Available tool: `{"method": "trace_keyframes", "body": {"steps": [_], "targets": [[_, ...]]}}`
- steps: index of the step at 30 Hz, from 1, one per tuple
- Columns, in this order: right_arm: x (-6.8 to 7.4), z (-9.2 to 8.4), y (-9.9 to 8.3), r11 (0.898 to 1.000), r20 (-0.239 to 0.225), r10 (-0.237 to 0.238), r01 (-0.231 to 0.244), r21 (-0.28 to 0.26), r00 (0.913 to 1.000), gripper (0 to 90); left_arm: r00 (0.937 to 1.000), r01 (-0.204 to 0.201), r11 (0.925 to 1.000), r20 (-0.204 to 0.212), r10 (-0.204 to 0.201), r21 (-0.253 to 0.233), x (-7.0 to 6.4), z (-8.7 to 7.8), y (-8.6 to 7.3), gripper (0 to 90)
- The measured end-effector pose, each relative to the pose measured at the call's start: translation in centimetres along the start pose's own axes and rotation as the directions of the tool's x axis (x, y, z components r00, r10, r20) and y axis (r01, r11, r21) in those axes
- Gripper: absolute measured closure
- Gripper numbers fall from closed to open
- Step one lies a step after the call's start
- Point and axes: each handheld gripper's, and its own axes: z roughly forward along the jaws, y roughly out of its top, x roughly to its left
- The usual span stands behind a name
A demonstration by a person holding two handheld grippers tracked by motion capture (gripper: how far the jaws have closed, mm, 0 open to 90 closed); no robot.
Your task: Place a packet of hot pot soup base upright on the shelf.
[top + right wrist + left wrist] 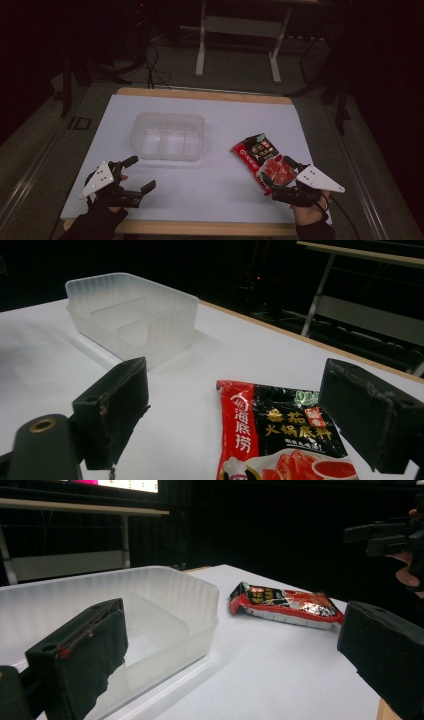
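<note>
Straddling the packet [285, 440] with parted jaws, the right gripper [286, 176] could perhaps skid it off past 5 o'clock if closed shallowly; left gripper [140, 174] is held released.

A red and black food packet [280, 440] lying on the white table [45, 360] carries the only readable writing. In the right gripper view, white Chinese characters run down its red left strip, reading 海底捞, beneath a round white logo. On the black panel beside them, large yellow characters in two rows read 番茄 and 火锅底料. A small green badge sits at the packet's top right corner, and a line of tiny print runs under the yellow rows; both are too small to read. From the high view and the left gripper view [285, 602] the lettering blurs.
</note>
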Motion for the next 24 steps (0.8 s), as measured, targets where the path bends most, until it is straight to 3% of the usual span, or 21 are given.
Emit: {"method": "trace_keyframes", "body": {"steps": [7,14,24], "targets": [[-0.2,-0.5,1.2,1.0,-0.042,0.005,-0.004,0.02,0.9991,9.7,0.9997,0.001,0.9998,0.025,-0.001,0.019,-0.5,0.3,0.1,0.0],[-1.4,-0.6,2.5,0.998,-0.011,0.047,-0.047,0.038,0.9988,9.7,0.9988,0.0,0.9995,0.048,-0.002,0.032,-1.1,0.8,0.1,0.0],[-3.3,0.9,3.1,0.998,-0.02,0.01,-0.009,0.065,0.9998,14.1,0.999,0.004,0.9997,0.044,-0.005,0.024,-1.1,0.6,0.2,0.0]]}}
